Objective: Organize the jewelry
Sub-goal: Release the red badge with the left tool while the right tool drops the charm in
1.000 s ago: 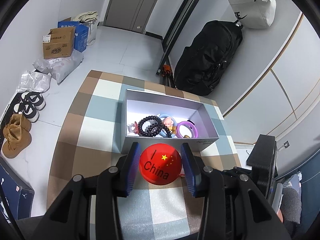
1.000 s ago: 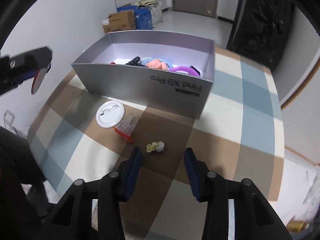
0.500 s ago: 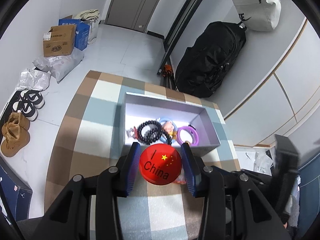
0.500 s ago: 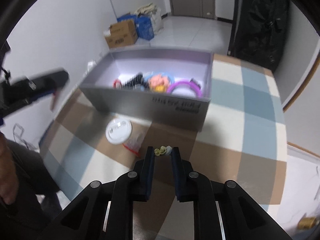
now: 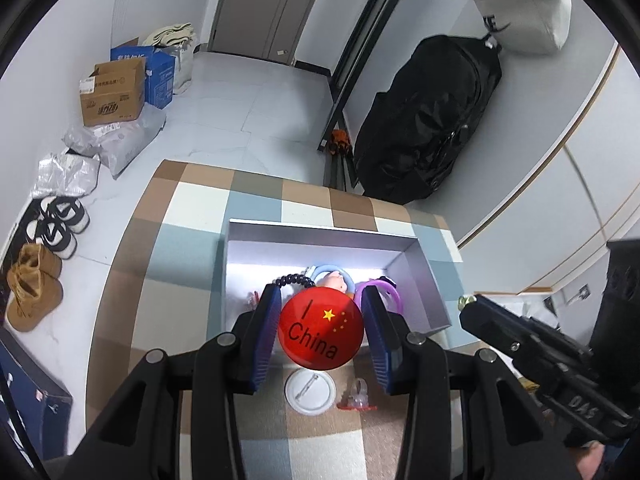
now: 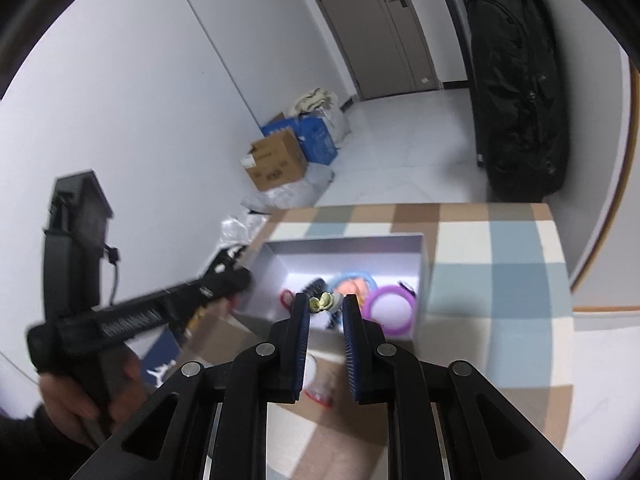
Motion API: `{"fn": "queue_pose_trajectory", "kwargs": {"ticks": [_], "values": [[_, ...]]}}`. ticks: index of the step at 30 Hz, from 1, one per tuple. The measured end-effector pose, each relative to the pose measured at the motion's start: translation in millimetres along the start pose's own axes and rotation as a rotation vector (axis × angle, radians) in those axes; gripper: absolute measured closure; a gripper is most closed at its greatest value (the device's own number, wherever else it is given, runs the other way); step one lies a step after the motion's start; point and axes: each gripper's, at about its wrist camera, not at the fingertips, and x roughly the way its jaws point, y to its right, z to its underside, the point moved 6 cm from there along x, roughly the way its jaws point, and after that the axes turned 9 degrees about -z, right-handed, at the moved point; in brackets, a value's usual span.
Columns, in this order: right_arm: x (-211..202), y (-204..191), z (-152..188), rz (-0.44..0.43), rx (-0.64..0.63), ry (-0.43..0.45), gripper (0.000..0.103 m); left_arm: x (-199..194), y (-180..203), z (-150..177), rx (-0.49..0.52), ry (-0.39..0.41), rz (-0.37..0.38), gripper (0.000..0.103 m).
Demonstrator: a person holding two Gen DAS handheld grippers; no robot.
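**Two loads held short of the grey box**

While both pairs of tongs carry something, the coming move turns on how each load sits relative to the open grey cardboard box (image 5: 434, 280) on the checked counter (image 5: 132, 280).

Nearest the left wrist camera, the left tongs (image 5: 320, 322) are clenched on the round red badge lettered "China" (image 5: 322, 330), gripped by its edges with its face turned up. Below it, on the counter just short of the box's near wall, lie a white round badge, back up (image 5: 309, 393), and a small clear-and-red trinket (image 5: 358, 394). The red badge hangs about over that near wall, so the box interior lies straight ahead, a short carry forward.

From the right wrist view, the right tongs (image 6: 326, 302) pinch a small yellow-green and white charm (image 6: 322, 301) at the very tips, the blue pads clamped on it. It too is lined up with the box, whose bottom shows beyond the tips.

Inside the box lie a black bead bracelet (image 5: 292, 279), a pink doll figure in a blue ring (image 5: 334, 278) and a purple ring (image 6: 390, 308).

Neither load looks clearly closer to the opening.
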Motion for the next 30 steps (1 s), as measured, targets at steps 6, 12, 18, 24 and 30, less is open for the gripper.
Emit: {"fn": "queue_pose_trajectory", "kwargs": {"ticks": [6, 12, 18, 24, 30], "values": [[10, 9, -14, -0.025, 0.041, 0.024, 0.087, 15, 0, -8, -0.016, -0.031, -0.004, 0.067], [21, 20, -17, -0.034, 0.078, 0.02, 0.087, 32, 1, -8, -0.032, -0.079, 0.001, 0.067], [30, 32, -16, -0.058, 0.143, 0.004, 0.087, 41, 2, -9, -0.028, -0.107, -0.004, 0.067], [37, 44, -14, -0.065, 0.197, -0.016, 0.087, 44, 3, -9, -0.037, -0.123, 0.006, 0.067], [37, 51, -15, -0.085, 0.247, -0.005, 0.084, 46, 4, -10, -0.06, -0.128, 0.041, 0.067]]}}
